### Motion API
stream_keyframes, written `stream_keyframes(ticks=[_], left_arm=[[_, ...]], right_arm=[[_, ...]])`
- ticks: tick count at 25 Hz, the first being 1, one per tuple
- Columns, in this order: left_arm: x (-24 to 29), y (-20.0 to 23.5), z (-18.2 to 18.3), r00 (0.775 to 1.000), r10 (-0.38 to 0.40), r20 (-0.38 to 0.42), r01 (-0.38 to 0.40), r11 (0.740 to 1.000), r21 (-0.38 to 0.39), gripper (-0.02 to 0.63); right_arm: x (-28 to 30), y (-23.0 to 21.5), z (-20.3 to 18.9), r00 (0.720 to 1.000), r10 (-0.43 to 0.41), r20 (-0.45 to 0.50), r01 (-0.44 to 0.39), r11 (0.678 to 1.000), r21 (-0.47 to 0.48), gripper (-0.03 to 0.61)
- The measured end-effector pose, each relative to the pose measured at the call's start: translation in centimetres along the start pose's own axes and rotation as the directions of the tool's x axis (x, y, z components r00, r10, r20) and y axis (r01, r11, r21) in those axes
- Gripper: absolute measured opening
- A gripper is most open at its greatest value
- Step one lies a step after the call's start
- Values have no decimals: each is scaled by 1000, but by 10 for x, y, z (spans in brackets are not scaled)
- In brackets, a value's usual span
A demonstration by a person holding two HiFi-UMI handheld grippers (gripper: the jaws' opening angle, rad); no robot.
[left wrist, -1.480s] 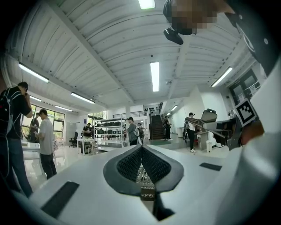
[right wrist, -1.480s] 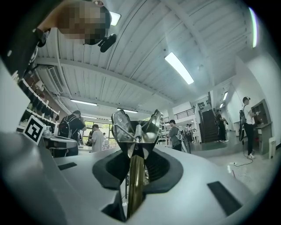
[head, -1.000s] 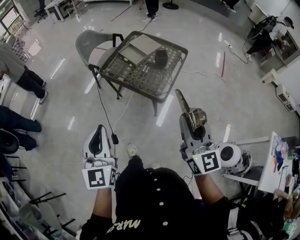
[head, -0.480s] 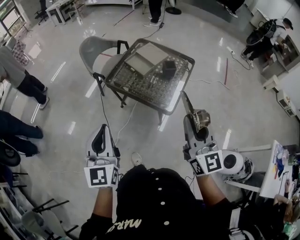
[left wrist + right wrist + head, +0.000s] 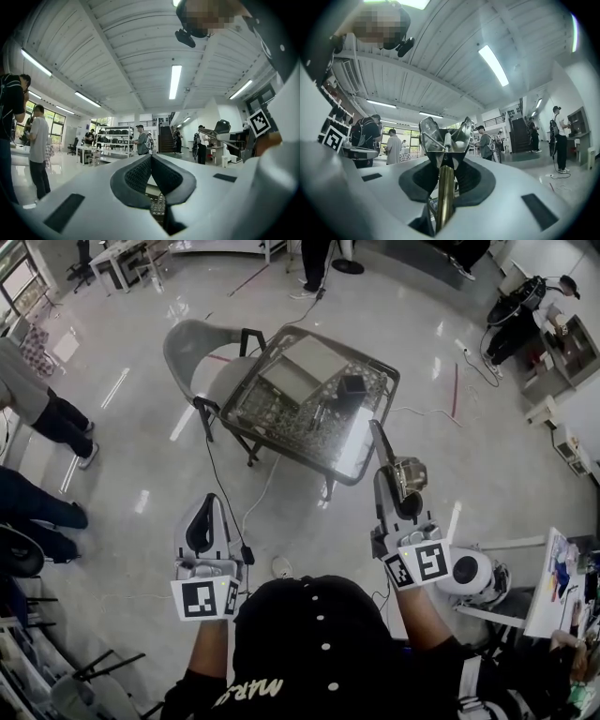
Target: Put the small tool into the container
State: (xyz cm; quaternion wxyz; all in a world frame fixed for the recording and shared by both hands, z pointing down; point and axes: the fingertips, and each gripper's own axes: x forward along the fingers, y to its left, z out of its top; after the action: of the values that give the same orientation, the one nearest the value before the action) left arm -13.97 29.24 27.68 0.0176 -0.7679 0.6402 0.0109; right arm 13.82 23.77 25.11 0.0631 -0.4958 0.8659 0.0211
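My right gripper (image 5: 397,491) is shut on a small metal tool (image 5: 401,471) with a brass-coloured handle (image 5: 444,197), a spring and two steel arms (image 5: 445,136). The tool sticks out forward past the jaws. My left gripper (image 5: 207,506) is shut, its dark pads (image 5: 136,176) meeting at the tips with nothing between them. Both grippers point level over the floor, short of a glass-topped table (image 5: 356,448). On that table stands a small black container (image 5: 352,385).
A flat grey tray (image 5: 298,367) lies on the table beside the container. A grey chair (image 5: 192,343) stands at the table's left, and a black cable (image 5: 225,493) runs across the floor below it. People stand at the room's edges. A white device (image 5: 466,570) sits on a stand at the right.
The table has come closer and lower in the head view as the person and both grippers moved forward toward it. The tool stays gripped in the right gripper.
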Motion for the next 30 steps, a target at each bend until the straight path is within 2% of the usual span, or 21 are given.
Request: stream_keyframes(ticks=[6, 14, 30], left_arm=[[13, 29, -7, 999, -29, -18, 29, 1000, -7, 26], [35, 42, -32, 997, -32, -76, 32, 999, 2, 26], [126, 70, -41, 995, -6, -98, 7, 1000, 12, 26]], right_arm=[[25, 14, -4, 1000, -16, -4, 16, 1000, -21, 91], [43, 8, -18, 999, -47, -18, 46, 999, -22, 91], [141, -28, -47, 999, -6, -32, 6, 1000, 10, 91]])
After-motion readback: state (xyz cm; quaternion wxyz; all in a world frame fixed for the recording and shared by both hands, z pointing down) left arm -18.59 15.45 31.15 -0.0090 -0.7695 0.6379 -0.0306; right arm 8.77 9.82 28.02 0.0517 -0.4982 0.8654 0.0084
